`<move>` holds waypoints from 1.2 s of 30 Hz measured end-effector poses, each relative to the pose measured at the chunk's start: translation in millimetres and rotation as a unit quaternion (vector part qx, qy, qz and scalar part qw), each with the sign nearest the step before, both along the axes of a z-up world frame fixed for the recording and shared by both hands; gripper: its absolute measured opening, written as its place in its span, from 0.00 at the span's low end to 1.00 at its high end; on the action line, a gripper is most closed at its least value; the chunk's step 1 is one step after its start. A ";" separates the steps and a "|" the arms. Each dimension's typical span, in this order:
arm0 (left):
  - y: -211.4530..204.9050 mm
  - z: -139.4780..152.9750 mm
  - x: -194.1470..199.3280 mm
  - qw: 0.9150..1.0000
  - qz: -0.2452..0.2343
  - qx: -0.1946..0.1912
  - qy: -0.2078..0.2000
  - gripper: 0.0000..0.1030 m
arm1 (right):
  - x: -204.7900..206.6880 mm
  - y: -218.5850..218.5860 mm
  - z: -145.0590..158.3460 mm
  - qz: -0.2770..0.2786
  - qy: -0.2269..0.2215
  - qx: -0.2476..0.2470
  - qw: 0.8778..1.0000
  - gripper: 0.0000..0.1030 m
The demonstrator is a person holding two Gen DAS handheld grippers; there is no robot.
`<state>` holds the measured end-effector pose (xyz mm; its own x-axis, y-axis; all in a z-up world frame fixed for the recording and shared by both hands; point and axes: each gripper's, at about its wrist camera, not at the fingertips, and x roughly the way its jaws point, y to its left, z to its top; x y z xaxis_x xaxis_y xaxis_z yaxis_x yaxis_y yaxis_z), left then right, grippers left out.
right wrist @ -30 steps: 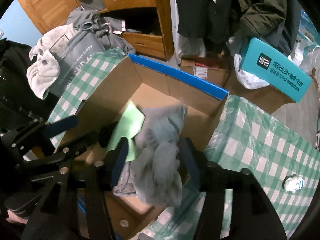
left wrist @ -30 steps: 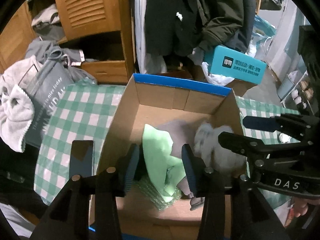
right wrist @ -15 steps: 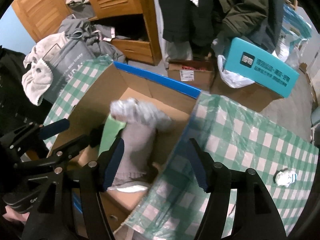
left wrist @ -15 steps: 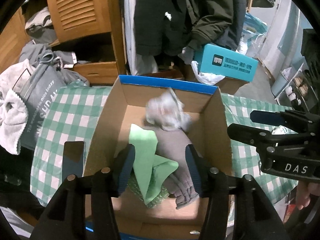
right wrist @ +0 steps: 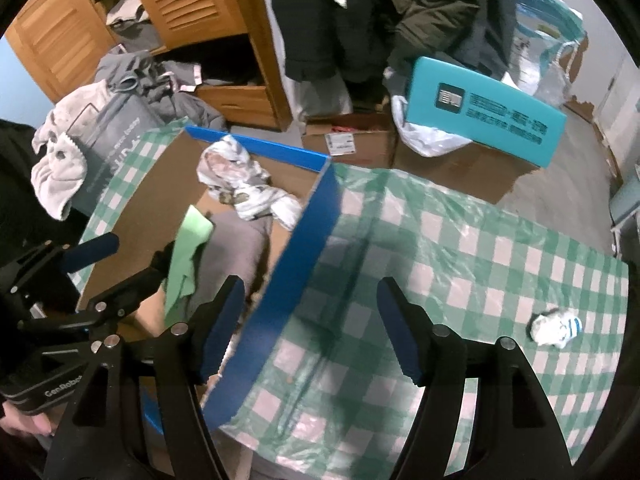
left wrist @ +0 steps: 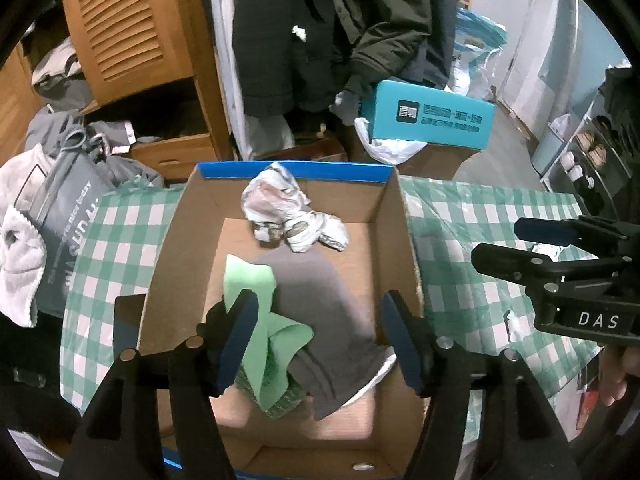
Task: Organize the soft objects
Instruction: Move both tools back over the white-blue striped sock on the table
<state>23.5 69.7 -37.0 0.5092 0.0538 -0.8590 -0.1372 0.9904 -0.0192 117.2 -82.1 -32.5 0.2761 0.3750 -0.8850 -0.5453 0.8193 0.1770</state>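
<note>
A cardboard box with a blue rim stands on the green checked table. In it lie a grey cloth, a green cloth and a pale patterned garment against the far wall; the garment also shows in the right wrist view. My left gripper is open and empty above the box's near half. My right gripper is open and empty over the box's right wall and the tablecloth. A small white rolled sock lies on the table at the right.
A teal box sits on cartons beyond the table. Dark coats hang behind. A wooden louvred cabinet and a grey bag with towels stand at the left. The checked tablecloth spreads right of the box.
My right gripper let go of the pale garment, which landed at the box's far wall, then swung right over the tablecloth. Both grippers rose and drew back a little.
</note>
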 end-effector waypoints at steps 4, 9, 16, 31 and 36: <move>-12.5 0.5 3.0 1.000 -0.012 0.004 0.001 0.65 | 1.0 -14.6 -1.8 -0.016 -0.010 -0.021 1.000 0.70; -29.7 0.9 7.0 1.000 -0.025 0.009 0.002 0.70 | 3.4 -33.5 -4.9 -0.030 -0.010 -0.028 0.999 0.70; -54.1 -2.4 15.2 0.999 -0.047 0.014 0.013 0.70 | 3.8 -59.2 -9.7 -0.046 -0.006 -0.030 0.998 0.70; -106.6 -8.4 30.9 0.996 -0.084 0.020 0.025 0.78 | 8.5 -124.2 -23.1 -0.094 0.003 -0.030 0.995 0.70; -121.8 -16.9 37.2 0.995 -0.094 0.019 0.040 0.78 | 14.2 -150.0 -32.7 -0.116 0.010 -0.031 0.993 0.70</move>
